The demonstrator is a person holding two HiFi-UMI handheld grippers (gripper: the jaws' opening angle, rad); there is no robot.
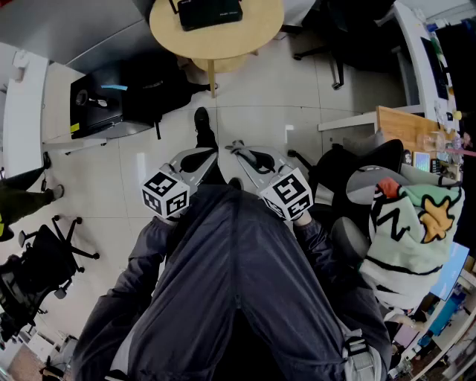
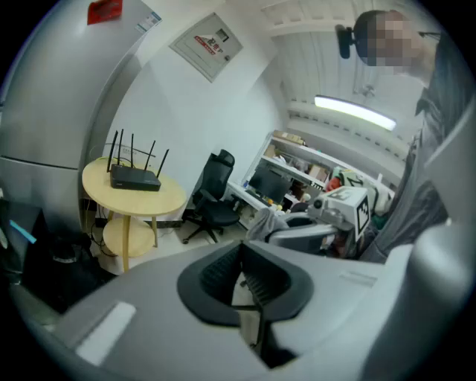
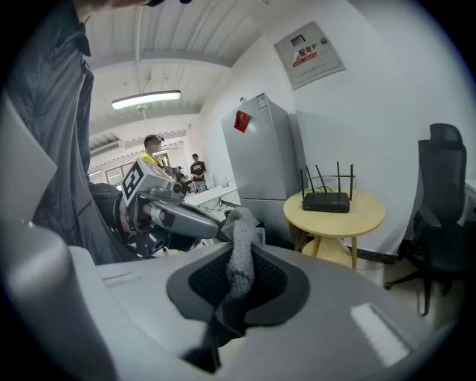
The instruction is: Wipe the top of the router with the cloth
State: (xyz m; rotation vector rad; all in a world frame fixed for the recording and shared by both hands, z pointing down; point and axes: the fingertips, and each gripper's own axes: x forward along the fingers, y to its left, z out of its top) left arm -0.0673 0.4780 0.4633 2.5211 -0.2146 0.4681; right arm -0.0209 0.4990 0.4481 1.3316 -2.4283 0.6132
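Right gripper view: nubbly grey cloth between ribbed pads of right tool

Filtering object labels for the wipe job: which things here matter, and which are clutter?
Job: router on the round table; grey cloth clamped in the right gripper.
Clutter: office chair; black bag; plush toy.
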